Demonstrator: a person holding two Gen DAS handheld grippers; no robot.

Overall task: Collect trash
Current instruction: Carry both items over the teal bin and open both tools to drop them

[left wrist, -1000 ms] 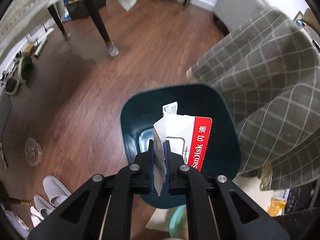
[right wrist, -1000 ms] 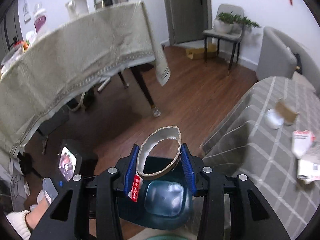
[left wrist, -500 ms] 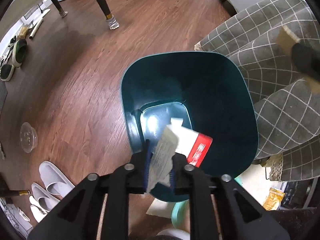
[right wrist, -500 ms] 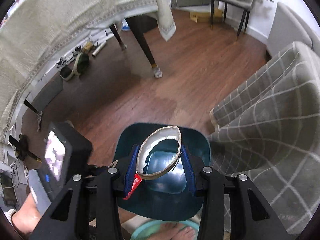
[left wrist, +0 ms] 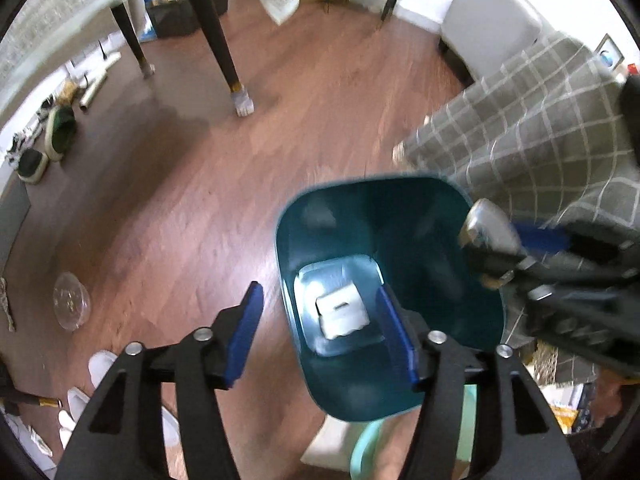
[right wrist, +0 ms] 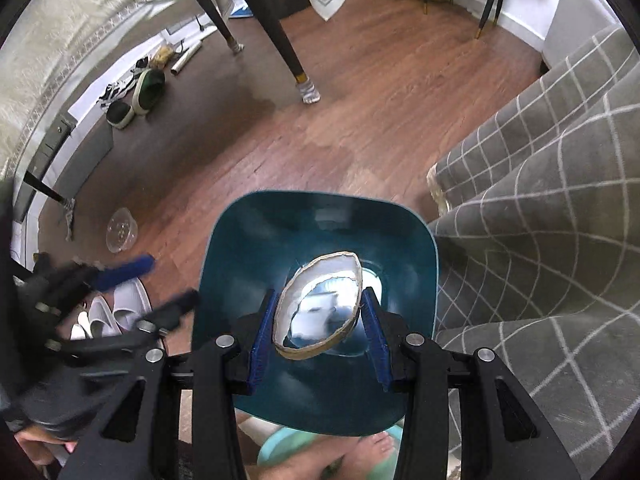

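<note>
Over the bin, one piece dropped, one held.

My left gripper (left wrist: 320,336) hung with jaws wide and empty above the teal bin (left wrist: 400,208), white packaging (left wrist: 342,314) flat on its floor; my right gripper (right wrist: 318,316) pinched the cardboard ring (right wrist: 318,306) across its width, squashed oval: light, soft, I judged, best gripped gently.

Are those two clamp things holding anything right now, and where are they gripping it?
The right hand-held gripper squeezes a cardboard ring by its opposite outer sides. The left hand-held gripper is open, holding nothing.
</note>
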